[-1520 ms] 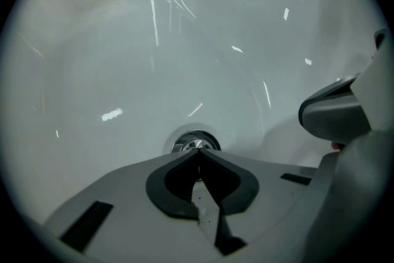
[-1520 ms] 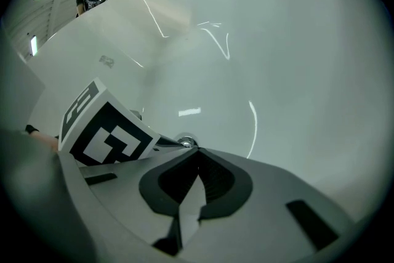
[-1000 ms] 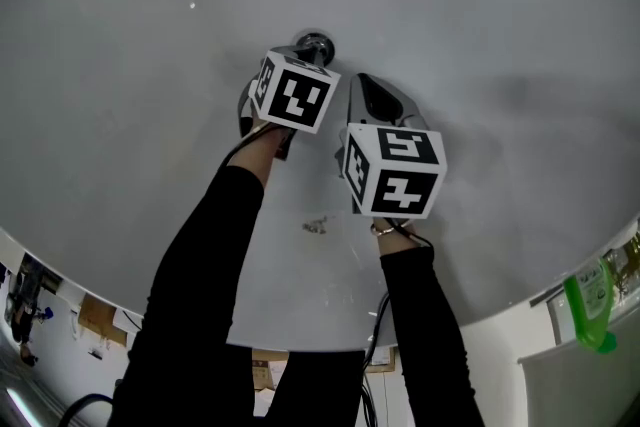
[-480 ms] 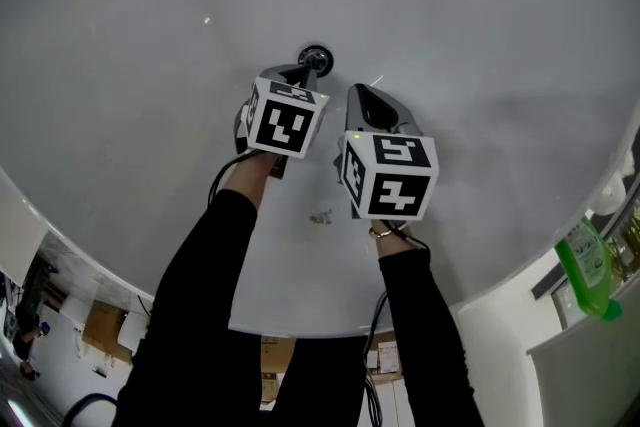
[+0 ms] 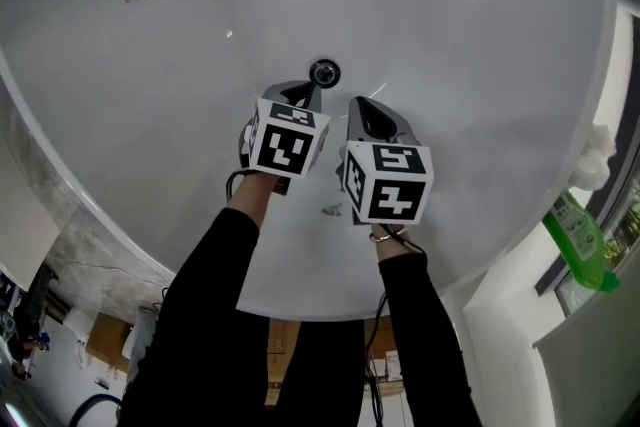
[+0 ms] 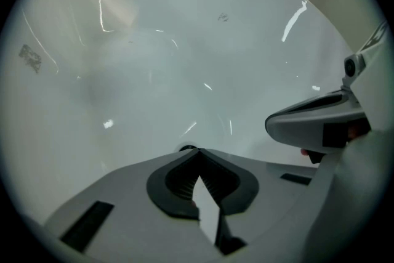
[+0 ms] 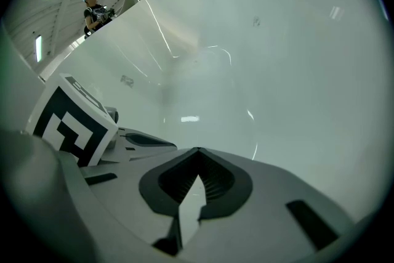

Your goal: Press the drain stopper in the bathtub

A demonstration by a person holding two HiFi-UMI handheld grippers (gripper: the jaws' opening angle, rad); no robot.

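the drain stopper (image 5: 323, 72) sits in the bathtub (image 5: 470, 45), at 12 o'clock from the left gripper (image 5: 304, 95), just beside its tip. both grippers' fingers are closed on nothing. the right gripper (image 5: 362, 106) is at 3 o'clock. i think the tip could slip off the shiny stopper if it lands on the edge.

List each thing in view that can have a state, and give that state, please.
Left gripper: jaws shut, nothing between them, tip just short of the stopper.
Right gripper: jaws shut, empty, held beside the left one.
Drain stopper: uncovered; whether it is pressed down or raised cannot be told, nor whether the left gripper touches it.
Bathtub: no water seen in it.
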